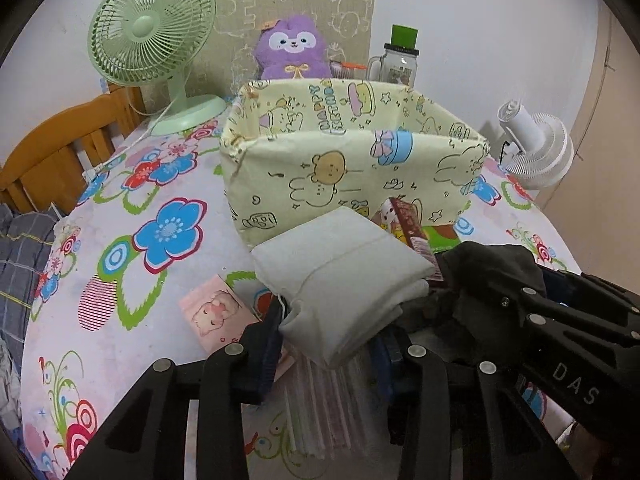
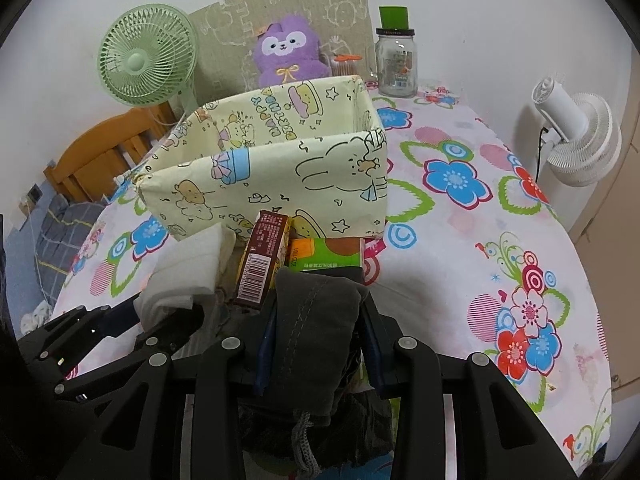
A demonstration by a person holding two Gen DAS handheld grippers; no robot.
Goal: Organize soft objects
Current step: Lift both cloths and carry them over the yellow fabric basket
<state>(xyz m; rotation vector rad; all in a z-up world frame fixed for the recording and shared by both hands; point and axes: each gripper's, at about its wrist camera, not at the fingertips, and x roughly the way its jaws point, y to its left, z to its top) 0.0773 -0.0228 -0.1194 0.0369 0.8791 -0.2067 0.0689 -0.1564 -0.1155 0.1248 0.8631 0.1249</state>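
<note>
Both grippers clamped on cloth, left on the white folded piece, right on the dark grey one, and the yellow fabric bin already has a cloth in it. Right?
Not quite. The yellow fabric bin looks empty in the right wrist view. The rest holds: left gripper clamps the white folded cloth, right gripper the dark grey cloth.

right gripper point(image 2: 320, 344): near centre, both blue pads pressed against a dark grey folded cloth point(image 2: 316, 312) with a drawstring hanging at its near end
left gripper point(image 2: 160, 320): near left, at a folded white cloth point(image 2: 188, 268)
brown box point(image 2: 264, 260): barcode facing up, just beyond the dark cloth, beside a green and orange carton point(image 2: 324, 256)
fabric bin point(image 2: 272, 168): pale yellow with cartoon print, open top, behind the boxes
floral tablecloth point(image 2: 460, 240): covers the table
far edge: green fan point(image 2: 144, 68) left, purple plush point(image 2: 284, 52), glass jar point(image 2: 396, 64), white fan point(image 2: 576, 136) right
</note>
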